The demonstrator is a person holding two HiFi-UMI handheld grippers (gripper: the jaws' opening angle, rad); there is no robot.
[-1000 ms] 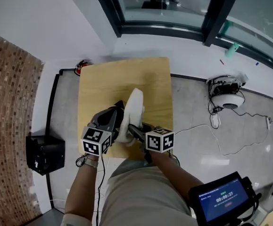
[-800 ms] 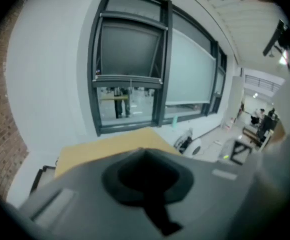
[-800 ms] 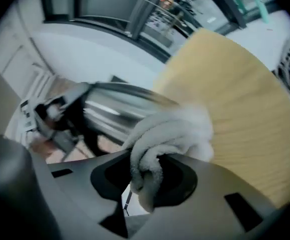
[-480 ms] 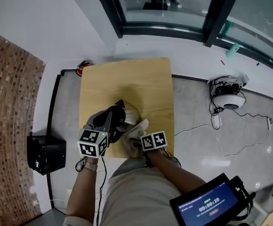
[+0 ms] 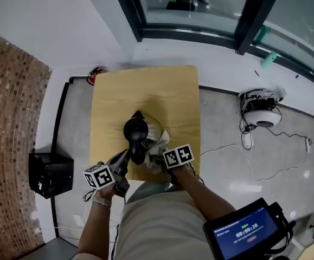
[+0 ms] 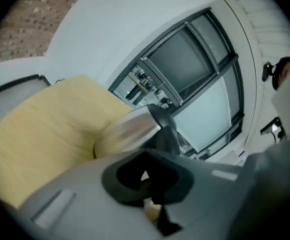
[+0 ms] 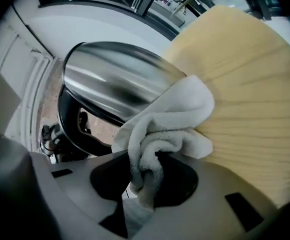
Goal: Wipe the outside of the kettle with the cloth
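A steel kettle [image 5: 152, 125] with a black lid and handle stands on the wooden table [image 5: 146, 88]. My right gripper [image 5: 158, 155] is shut on a white cloth [image 5: 160, 142], whose bunched end lies against the kettle's near right side. In the right gripper view the cloth [image 7: 170, 114] runs from my right gripper [image 7: 145, 174] up onto the kettle [image 7: 114, 84]. My left gripper [image 5: 125, 158] sits at the table's near edge, just left of the handle. The left gripper view is blurred: my left gripper [image 6: 150, 179] looks shut and empty, with the kettle [image 6: 127, 131] ahead of it.
A black box [image 5: 51, 175] sits on the floor to the left, beside a brick-patterned mat [image 5: 10, 134]. A white round device with cables [image 5: 262, 110] lies to the right. A dark-framed glass wall [image 5: 200, 31] runs behind the table. A screen [image 5: 249, 232] shows at the bottom right.
The cloth came down from over the kettle's top to its near right side. The left gripper drew back from the kettle's left side toward the person and rolled.
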